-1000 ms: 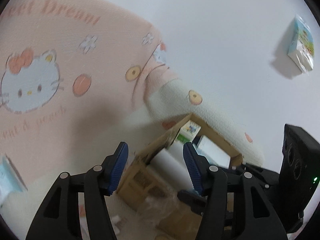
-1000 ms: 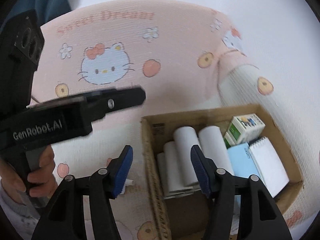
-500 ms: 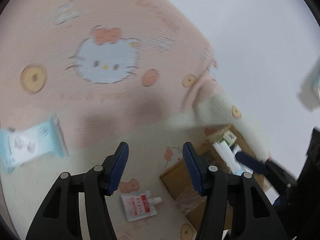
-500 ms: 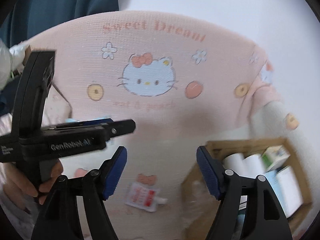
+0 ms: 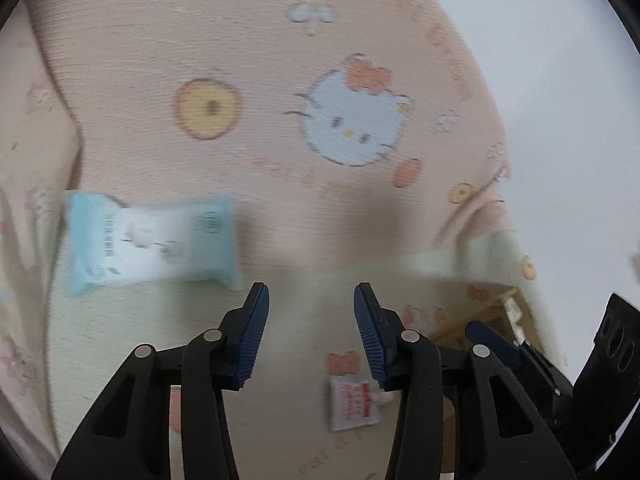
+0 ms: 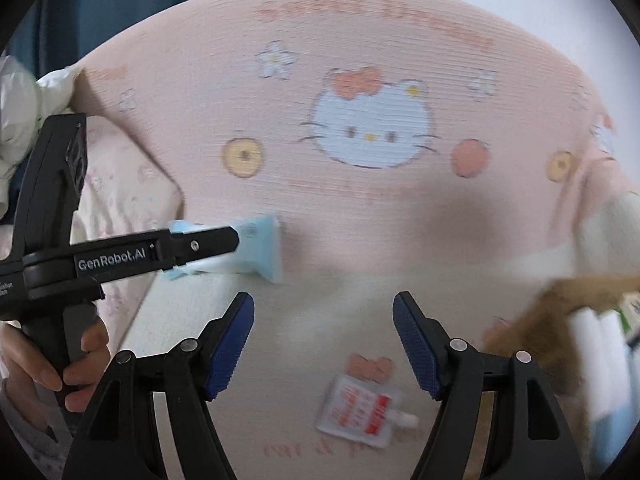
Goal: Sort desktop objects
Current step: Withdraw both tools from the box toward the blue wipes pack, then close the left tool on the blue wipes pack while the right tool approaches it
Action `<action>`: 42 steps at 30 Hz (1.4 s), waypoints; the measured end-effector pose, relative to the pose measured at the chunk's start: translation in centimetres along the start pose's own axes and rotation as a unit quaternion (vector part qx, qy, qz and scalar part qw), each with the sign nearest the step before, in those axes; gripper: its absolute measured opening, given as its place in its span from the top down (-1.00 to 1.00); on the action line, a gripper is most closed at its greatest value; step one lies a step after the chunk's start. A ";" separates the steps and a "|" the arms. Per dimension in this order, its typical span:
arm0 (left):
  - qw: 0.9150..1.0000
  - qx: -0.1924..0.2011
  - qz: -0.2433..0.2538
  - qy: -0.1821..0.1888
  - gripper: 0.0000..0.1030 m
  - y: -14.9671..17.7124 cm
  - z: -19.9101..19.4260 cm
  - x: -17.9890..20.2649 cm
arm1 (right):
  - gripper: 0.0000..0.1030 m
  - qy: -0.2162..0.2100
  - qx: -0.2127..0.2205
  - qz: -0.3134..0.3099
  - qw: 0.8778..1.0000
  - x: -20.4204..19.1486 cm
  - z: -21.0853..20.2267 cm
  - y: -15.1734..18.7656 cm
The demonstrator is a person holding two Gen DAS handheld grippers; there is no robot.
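- Left gripper (image 5: pixel 311 330): lower centre of the left wrist view; jaws part-open and closing, nothing between the blue pads; I held no item.
- Right gripper (image 6: pixel 323 338): lower centre of the right wrist view; jaws spread wide, empty.
- Light-blue tissue packet (image 5: pixel 154 240): left of centre in the left view, lying flat on the Hello Kitty cloth (image 5: pixel 280 60), up and to the left of my left gripper and apart from it.
- White-and-red spouted sachet (image 6: pixel 360 410): bottom centre of the right view, flat on the cloth, below the gap of the right jaws, not touched.
- Cardboard box (image 6: pixel 560 320): right edge of the right view, holding white rolls (image 6: pixel 596 340); I judged it the sorting bin.
- Step in hand, as I judged: approach to the loose items, left to the packet, right to the sachet. I would have reopened the left jaws before reaching the packet, squared them across its short side, and come low at the flat sachet to pinch an edge.
- Poorly seen: both views were blurred; print on packet and sachet was unreadable; the box was cut off by the frame edge, the rest of its contents unclear; the left gripper's body covered part of the packet in the right view.
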State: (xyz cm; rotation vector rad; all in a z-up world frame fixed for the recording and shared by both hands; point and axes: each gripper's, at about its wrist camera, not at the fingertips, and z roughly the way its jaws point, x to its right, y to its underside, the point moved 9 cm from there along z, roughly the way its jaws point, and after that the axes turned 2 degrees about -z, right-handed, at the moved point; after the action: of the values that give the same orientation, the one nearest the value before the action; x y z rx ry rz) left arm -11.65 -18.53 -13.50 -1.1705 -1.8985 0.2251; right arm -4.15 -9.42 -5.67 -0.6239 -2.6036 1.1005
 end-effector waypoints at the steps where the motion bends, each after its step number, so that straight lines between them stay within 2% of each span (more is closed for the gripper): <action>1: 1.000 0.001 0.003 -0.013 0.06 -0.1 -0.1 -0.8 | -0.36 -0.012 0.000 -0.001 1.000 -0.5 0.7 -0.2; 5: 0.999 0.004 -0.002 -0.053 0.06 -0.2 -0.5 -4.1 | -0.37 -0.054 -0.015 -0.006 0.998 -2.3 3.8 -0.9; 9: 0.992 -0.004 -0.081 -0.092 0.02 -0.4 -0.8 -9.0 | -0.38 -0.083 -0.036 -0.023 0.996 -3.9 6.6 -1.4; 11: 0.989 -0.003 -0.125 -0.083 -0.10 -0.6 -1.0 -11.1 | -0.38 -0.099 -0.050 -0.019 0.994 -4.4 8.5 -1.5; 14: 0.985 -0.003 -0.156 -0.077 -0.36 -0.7 -0.9 -13.3 | -0.39 -0.117 -0.068 -0.021 0.991 -4.8 10.7 -1.8; 16: 0.982 0.002 -0.169 -0.091 -0.38 -0.9 -0.9 -14.8 | -0.39 -0.122 -0.079 -0.024 0.989 -4.8 12.3 -2.0; 18: 0.980 0.007 -0.176 -0.089 -0.38 -1.3 -0.7 -15.5 | -0.39 -0.124 -0.085 -0.026 0.988 -4.6 13.6 -2.3; 24: 0.978 0.025 -0.186 -0.089 -0.39 -2.9 0.2 -17.4 | -0.39 -0.155 -0.112 -0.004 0.981 -4.2 16.6 -2.7; 29: 0.973 0.052 -0.223 -0.042 -0.38 -4.2 0.4 -18.2 | -0.39 -0.154 -0.126 -0.003 0.980 -4.4 18.5 -2.0; 32: 0.974 0.051 -0.217 -0.046 -0.38 -4.4 0.8 -18.1 | -0.39 -0.161 -0.125 -0.011 0.979 -4.9 19.2 -1.5; 36: 0.978 0.048 -0.195 -0.060 -0.31 -4.2 1.6 -17.4 | -0.39 -0.182 -0.141 0.009 0.973 -5.3 20.4 -0.8; 38: 0.980 0.045 -0.184 -0.065 -0.16 -4.0 2.0 -17.0 | -0.39 -0.184 -0.133 0.015 0.974 -5.2 20.8 -0.8; 42: 0.980 0.035 -0.188 -0.055 -0.12 -3.4 2.8 -16.5 | -0.39 -0.195 -0.120 0.033 0.973 -4.6 21.1 -0.9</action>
State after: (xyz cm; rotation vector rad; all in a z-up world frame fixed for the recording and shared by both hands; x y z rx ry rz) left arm -13.02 -32.76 -22.88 -0.7466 -2.1487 0.1479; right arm -8.38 -25.28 -19.78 -0.5964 -3.1086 1.0213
